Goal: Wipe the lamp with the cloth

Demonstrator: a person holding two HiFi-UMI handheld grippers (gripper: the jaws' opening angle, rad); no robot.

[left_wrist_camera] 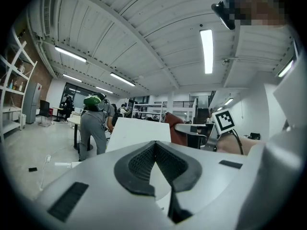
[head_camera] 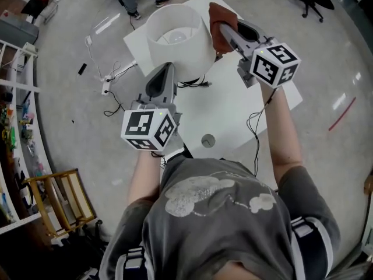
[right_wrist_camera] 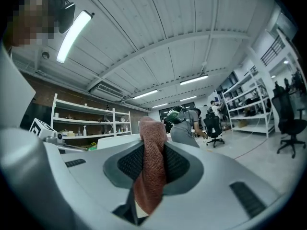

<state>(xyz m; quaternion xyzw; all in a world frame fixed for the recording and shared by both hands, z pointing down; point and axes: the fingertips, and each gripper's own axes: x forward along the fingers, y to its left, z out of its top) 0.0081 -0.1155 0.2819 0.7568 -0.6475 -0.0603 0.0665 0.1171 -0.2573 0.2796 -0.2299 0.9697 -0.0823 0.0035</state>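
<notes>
Cloth (head_camera: 220, 19) sits pinched in the right tool (head_camera: 226, 32), just right of the lamp (head_camera: 175, 39), whose shade wants light, even strokes while the closed, empty left tool (head_camera: 168, 69), tip beside the shade, could steady it.

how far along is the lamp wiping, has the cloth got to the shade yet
Done: the cloth is picked up, clamped in the right gripper's jaws. In hand: it sits at the right side of the lamp shade, near the top rim; contact cannot be told. The left gripper, jaws shut and empty, points at the shade's near side. Left: nothing shows any part wiped.
</notes>
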